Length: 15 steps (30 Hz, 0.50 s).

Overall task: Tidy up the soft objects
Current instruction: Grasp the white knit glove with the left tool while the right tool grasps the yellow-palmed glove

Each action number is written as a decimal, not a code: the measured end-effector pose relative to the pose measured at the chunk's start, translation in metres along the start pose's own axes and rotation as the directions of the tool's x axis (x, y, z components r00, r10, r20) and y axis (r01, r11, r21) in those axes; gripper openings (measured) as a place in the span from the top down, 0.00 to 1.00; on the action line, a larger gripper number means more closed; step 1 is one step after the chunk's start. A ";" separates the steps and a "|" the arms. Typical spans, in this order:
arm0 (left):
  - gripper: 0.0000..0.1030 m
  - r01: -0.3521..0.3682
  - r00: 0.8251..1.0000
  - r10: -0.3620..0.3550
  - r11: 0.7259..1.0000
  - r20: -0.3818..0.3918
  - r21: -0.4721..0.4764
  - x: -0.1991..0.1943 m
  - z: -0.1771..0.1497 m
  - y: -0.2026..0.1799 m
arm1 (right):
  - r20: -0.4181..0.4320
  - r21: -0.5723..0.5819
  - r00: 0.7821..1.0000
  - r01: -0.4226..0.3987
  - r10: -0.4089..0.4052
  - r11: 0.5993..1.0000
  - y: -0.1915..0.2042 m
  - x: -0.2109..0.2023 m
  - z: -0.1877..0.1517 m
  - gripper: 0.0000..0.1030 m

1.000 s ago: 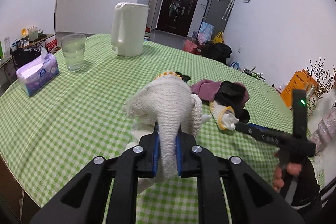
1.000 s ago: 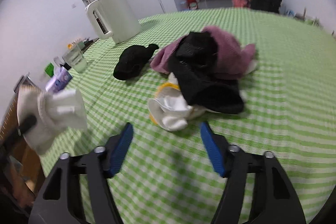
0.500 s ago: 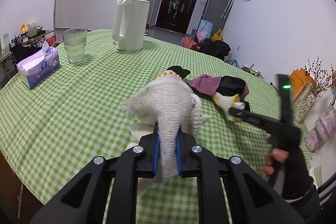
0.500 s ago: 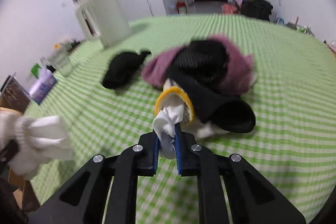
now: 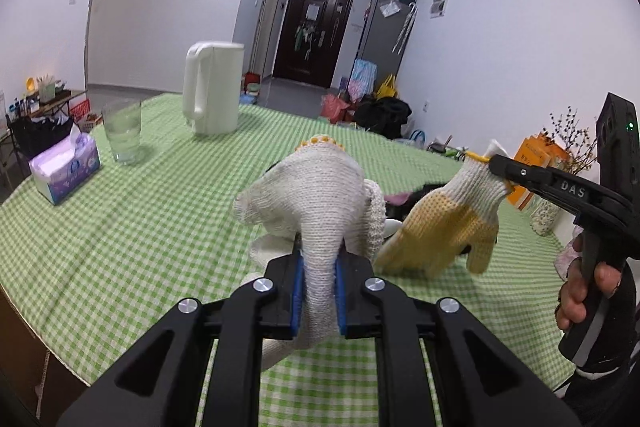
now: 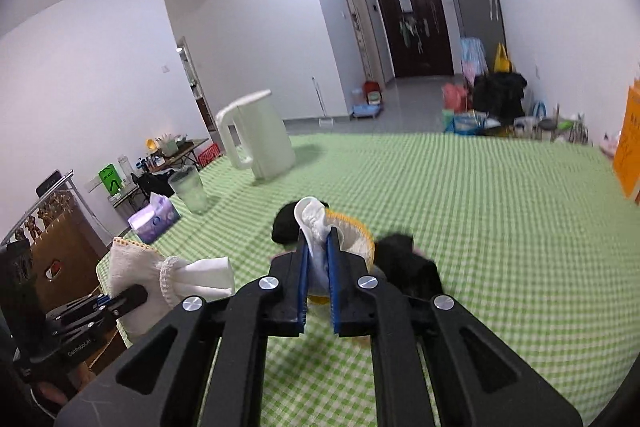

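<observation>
In the left wrist view my left gripper (image 5: 319, 291) is shut on a white knit glove (image 5: 316, 195), held above the green checked table (image 5: 140, 227). To its right my right gripper (image 5: 496, 163), held by a person's hand (image 5: 588, 287), hangs a yellow-palmed glove (image 5: 444, 223) by its cuff, clear of the cloth. In the right wrist view the right gripper (image 6: 318, 267) has its jaws closing tight on that glove's white, yellow-edged cuff (image 6: 316, 219), pads pressing on it. A black cloth (image 6: 408, 267) and another black piece (image 6: 286, 223) lie just behind. The left gripper (image 6: 120, 301) with the white glove (image 6: 132, 267) shows at the lower left.
A white jug (image 5: 212, 87) stands at the back of the table, a glass of water (image 5: 122, 131) and a tissue pack (image 5: 66, 167) at the left. Orange books (image 5: 536, 163) and a vase are past the right edge. The table's near edge runs close below the grippers.
My right gripper shut on the yellow-edged cuff and lifted the yellow-palmed glove off the dark pile. The left gripper rose a little with the white glove still in it.
</observation>
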<state>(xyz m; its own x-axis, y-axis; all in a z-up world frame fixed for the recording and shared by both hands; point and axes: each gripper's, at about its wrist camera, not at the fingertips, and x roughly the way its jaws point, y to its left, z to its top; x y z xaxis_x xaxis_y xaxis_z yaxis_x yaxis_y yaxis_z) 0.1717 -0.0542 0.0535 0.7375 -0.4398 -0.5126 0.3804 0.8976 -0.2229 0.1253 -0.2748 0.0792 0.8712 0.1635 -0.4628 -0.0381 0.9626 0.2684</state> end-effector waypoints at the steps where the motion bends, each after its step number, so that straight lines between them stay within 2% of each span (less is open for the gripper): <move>1: 0.90 0.002 1.000 -0.002 1.000 0.008 0.002 -0.004 0.001 -0.002 | 0.005 0.000 1.000 -0.002 0.002 1.000 0.002 -0.002 0.001 0.92; 6: 0.90 0.003 0.999 -0.003 1.000 0.043 0.016 -0.027 0.004 -0.011 | 0.060 -0.032 0.998 -0.025 0.027 0.999 0.017 -0.028 0.008 0.92; 15: 0.90 -0.005 0.998 0.005 1.000 0.064 0.000 -0.049 0.003 -0.007 | 0.061 -0.065 0.997 -0.047 0.051 0.997 0.036 -0.037 0.009 0.92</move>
<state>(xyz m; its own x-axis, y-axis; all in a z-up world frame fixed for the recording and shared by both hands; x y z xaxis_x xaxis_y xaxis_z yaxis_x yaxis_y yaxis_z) 0.1342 -0.0387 0.0824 0.7738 -0.4360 -0.4595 0.3764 0.8999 -0.2201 0.0963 -0.2484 0.1133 0.8965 0.1990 -0.3960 -0.1107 0.9657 0.2347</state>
